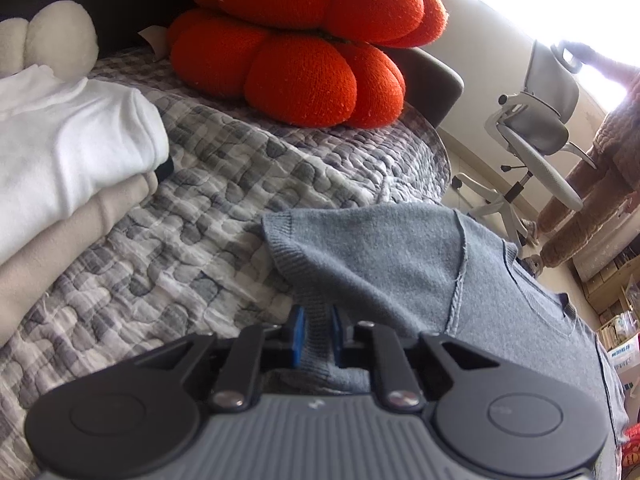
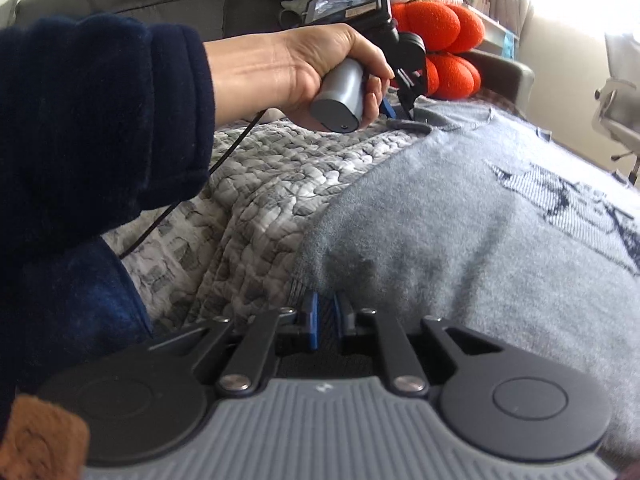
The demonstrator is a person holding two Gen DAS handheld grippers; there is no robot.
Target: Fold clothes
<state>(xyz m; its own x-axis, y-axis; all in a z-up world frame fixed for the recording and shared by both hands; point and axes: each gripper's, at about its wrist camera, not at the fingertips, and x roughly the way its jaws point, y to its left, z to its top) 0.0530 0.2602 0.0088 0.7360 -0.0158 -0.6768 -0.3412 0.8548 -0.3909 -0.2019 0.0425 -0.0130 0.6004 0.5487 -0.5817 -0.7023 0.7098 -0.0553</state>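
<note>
A grey knit sweater (image 1: 400, 256) lies on the quilted bed cover, its dark blue pattern showing in the right wrist view (image 2: 480, 216). My left gripper (image 1: 318, 330) is shut on the sweater's ribbed edge, the knit pinched between its blue pads. My right gripper (image 2: 326, 320) is shut on the ribbed hem at the sweater's near edge. In the right wrist view the left gripper (image 2: 400, 108) appears farther away, held by a hand (image 2: 320, 64) in a dark blue fleece sleeve, clamped on the sweater's far end.
A stack of folded white (image 1: 68, 148) and beige (image 1: 80, 236) clothes sits on the grey checked quilt (image 1: 224, 184) at left. An orange pumpkin-shaped cushion (image 1: 304, 40) lies beyond. A white office chair (image 1: 536, 128) and a person's legs stand off the bed at right.
</note>
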